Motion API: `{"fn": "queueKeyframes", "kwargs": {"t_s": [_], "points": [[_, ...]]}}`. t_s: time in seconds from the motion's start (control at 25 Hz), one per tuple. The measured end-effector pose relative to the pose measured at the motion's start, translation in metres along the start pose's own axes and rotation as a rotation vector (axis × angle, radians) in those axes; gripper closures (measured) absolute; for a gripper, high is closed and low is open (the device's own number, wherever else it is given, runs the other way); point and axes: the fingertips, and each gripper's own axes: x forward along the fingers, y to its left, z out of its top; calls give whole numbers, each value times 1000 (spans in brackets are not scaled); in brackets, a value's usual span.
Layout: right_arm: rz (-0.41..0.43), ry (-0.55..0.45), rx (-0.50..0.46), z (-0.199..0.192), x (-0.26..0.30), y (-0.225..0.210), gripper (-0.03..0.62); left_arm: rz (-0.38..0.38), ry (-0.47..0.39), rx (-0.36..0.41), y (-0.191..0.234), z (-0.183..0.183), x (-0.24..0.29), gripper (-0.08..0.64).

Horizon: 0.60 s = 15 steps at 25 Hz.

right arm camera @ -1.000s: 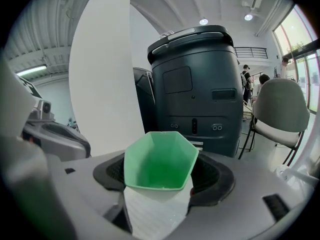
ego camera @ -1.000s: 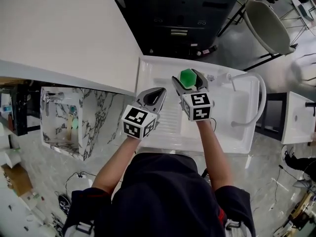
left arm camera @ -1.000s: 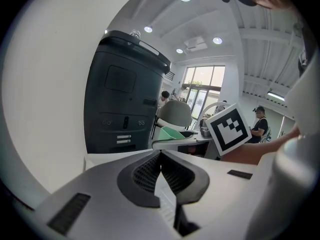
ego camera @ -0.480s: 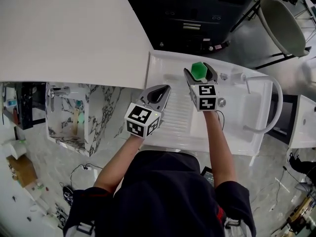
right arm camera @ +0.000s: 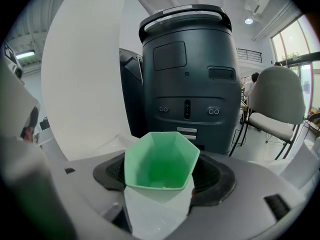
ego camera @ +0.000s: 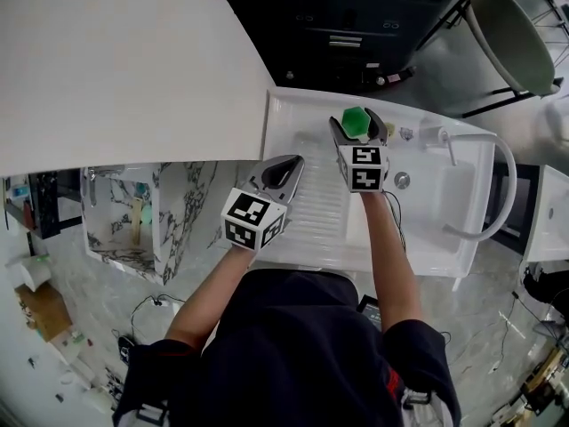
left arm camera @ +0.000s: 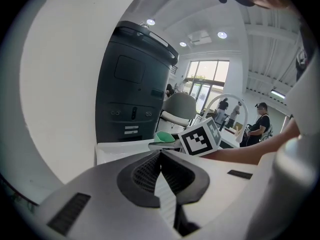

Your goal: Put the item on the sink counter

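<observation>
A green six-sided cup [ego camera: 356, 121] [right arm camera: 161, 166] is clamped upright between the jaws of my right gripper [ego camera: 358, 128] [right arm camera: 162, 181]. It hangs over the far part of the white sink unit [ego camera: 293, 114], beside the ribbed drainboard [ego camera: 321, 205]. In the left gripper view the cup [left arm camera: 164, 137] shows as a small green shape beyond the right gripper's marker cube. My left gripper [ego camera: 277, 173] [left arm camera: 161, 170] is shut with nothing in it, over the left edge of the drainboard.
A curved white tap [ego camera: 489, 189] arches over the basin [ego camera: 422, 198] at the right, with a drain [ego camera: 402, 181]. A large dark machine [right arm camera: 187, 79] stands beyond the sink. A white wall panel [ego camera: 116, 60] lies at the left, a chair [ego camera: 507, 34] at the far right.
My right gripper with the green cup has moved a little farther over the sink's back part. The left gripper has stayed about where it was.
</observation>
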Motion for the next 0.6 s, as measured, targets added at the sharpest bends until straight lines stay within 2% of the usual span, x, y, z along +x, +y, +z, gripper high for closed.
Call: {"fn": "queueKeyframes", "kwargs": {"t_s": [0.6], "points": [[-27, 16, 9, -13, 10, -2, 247, -14, 16, -9, 1, -9, 1, 548]]}}
